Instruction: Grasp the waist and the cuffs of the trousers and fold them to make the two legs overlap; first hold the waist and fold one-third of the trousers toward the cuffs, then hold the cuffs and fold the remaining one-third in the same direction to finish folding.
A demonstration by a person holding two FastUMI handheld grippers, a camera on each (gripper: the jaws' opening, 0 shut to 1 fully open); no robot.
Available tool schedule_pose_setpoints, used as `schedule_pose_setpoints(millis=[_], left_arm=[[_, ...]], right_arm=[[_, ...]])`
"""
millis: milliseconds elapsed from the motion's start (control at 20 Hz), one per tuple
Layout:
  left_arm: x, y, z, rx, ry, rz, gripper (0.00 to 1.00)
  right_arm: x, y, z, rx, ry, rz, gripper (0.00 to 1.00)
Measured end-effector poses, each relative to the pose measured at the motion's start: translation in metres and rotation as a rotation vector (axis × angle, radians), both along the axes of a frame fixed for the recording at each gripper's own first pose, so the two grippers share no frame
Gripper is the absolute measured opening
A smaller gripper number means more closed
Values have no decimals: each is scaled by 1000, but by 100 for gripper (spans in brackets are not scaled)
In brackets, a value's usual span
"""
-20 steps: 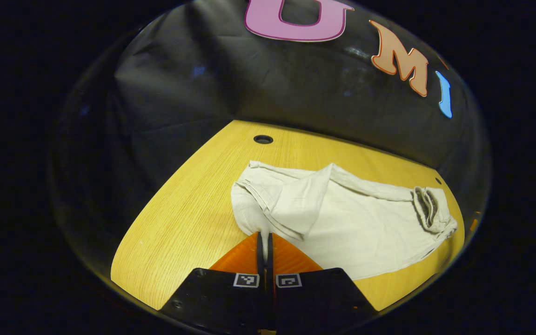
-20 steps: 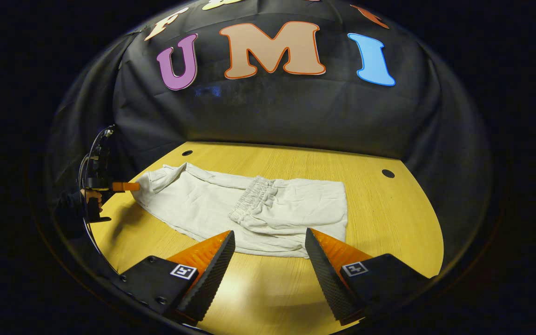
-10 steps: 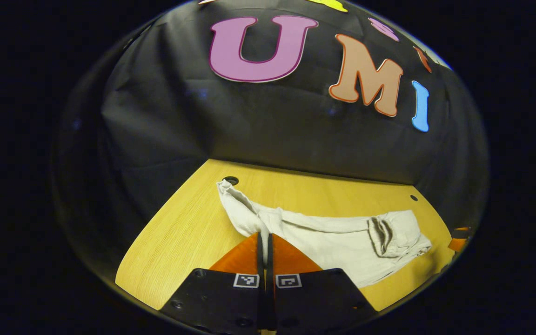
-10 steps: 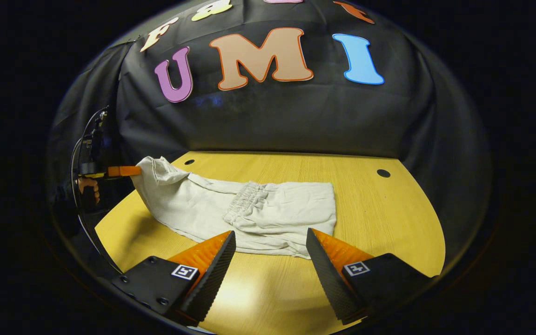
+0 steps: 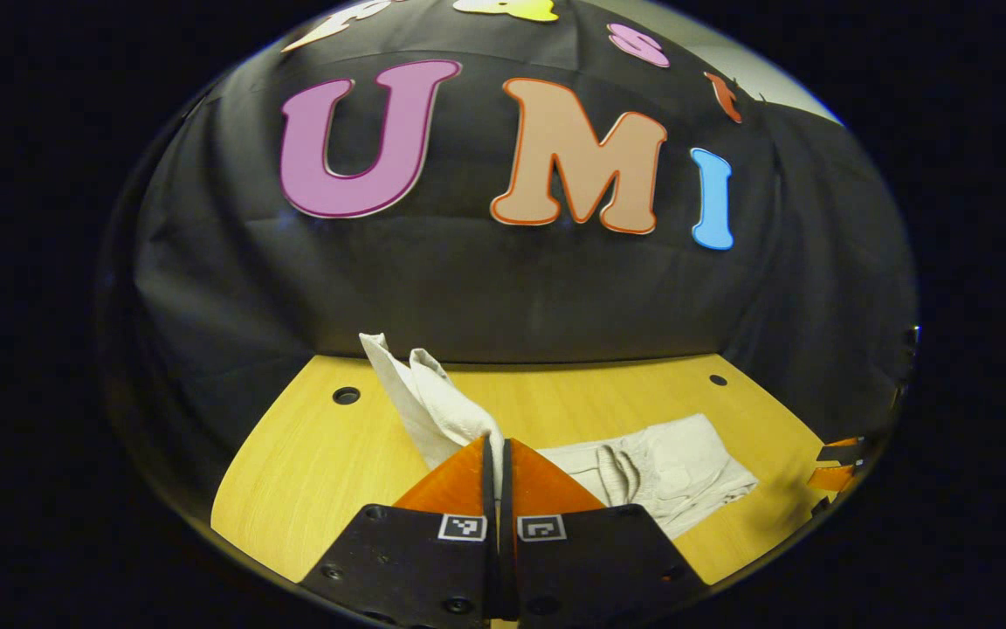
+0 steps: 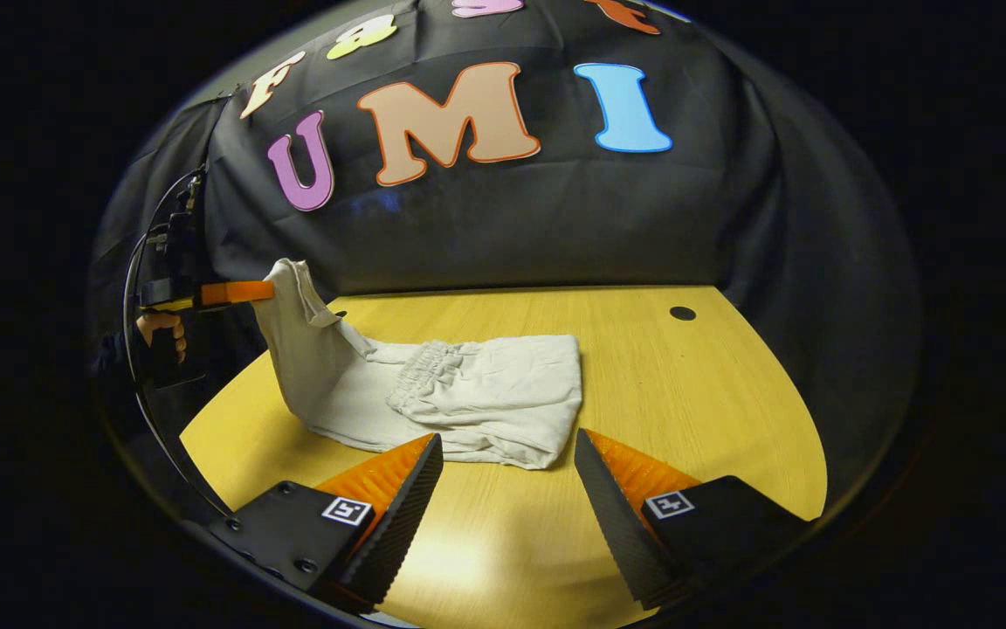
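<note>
Trousers [image 6: 468,402] cuff end lifted by left gripper [image 5: 495,445] (jaws pinched).

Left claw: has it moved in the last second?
Yes. The left claw, shut on the trousers' cuff end, has risen off the table against the booth wall.

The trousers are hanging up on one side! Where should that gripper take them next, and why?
Probably across toward the waistband and down. The left gripper is shut on the cuff end of the trousers and holds it above the table, while the waist end lies folded flat. The right gripper is open, off the cloth.
</note>
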State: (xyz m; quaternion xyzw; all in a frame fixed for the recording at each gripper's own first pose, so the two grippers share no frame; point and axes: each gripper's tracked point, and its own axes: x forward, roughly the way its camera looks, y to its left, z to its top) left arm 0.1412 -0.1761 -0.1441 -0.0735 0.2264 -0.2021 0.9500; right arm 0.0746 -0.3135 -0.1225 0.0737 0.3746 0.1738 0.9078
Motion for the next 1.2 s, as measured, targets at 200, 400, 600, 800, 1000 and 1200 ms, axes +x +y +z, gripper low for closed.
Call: schedule_pose_setpoints(millis=[200, 400, 600, 800, 1000, 1200], left_arm=[[-2, -54, 16, -16, -13, -70, 0], [-5, -104, 30, -23, -29, -136, 0], [-7, -152, 39, -29, -33, -195, 0], [-18, -199, 34, -37, -10, -252, 0], [-27, -237, 19, -37, 9, -277, 0], [-43, -268, -12, 4, 25, -294, 0]], right_arm=[[-4, -24, 1, 2, -1, -31, 98], [-11, -48, -1, 0, 3, -54, 98], [-17, -70, -3, 2, 8, -79, 98], [-21, -91, -7, 0, 11, -97, 98], [-26, -109, -15, -10, 25, -104, 98], [-24, -118, -19, -5, 30, -97, 98]])
